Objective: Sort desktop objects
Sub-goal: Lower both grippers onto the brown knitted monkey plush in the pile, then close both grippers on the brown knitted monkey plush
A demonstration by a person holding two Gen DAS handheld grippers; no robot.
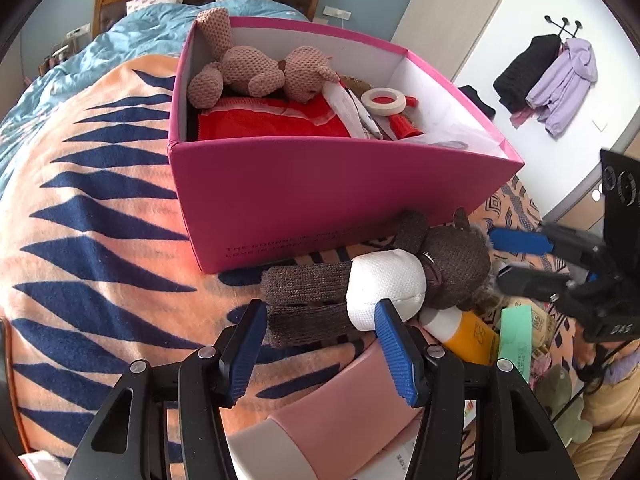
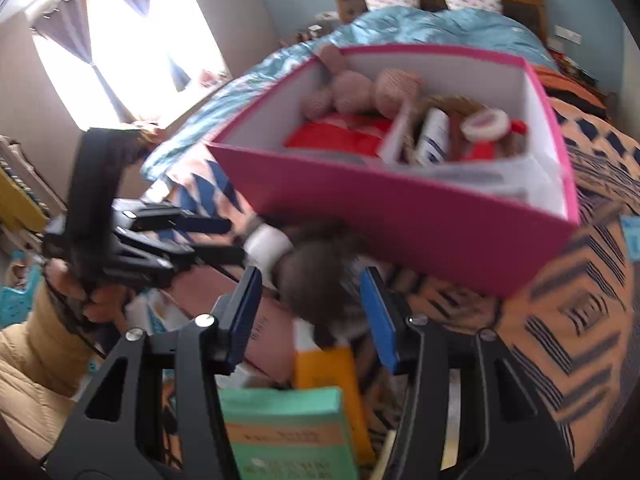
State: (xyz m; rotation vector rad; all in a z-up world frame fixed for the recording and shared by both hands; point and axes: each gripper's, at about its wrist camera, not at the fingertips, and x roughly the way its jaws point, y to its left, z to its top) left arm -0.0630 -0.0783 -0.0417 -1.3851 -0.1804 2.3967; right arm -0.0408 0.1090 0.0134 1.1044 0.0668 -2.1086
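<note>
Fingers on both of your grippers stand apart and hold nothing: the left gripper (image 1: 320,354) straddles the legs of the brown knitted doll (image 1: 372,280), and the right gripper (image 2: 310,316) is spread round its head, with no pad seen pressing.

The doll lies on the blanket (image 1: 92,248) against the near wall of the pink box (image 1: 320,196), just beside a heap of smaller things. Your biggest risk is that wall: it looks light, so a lift that drags the doll along it could shove the box across the blanket. With two grippers on one soft toy, uneven closing may stretch it or let one end slip. Closing low, you could also catch the pink tube (image 1: 352,408) or the yellow bottle (image 1: 472,340) underneath.

You are working on a bed in a bedroom; the patterned blanket is soft and rumpled. Coats (image 1: 544,76) hang on a far wall, and a bright curtained window (image 2: 120,48) shows in the right view.
</note>
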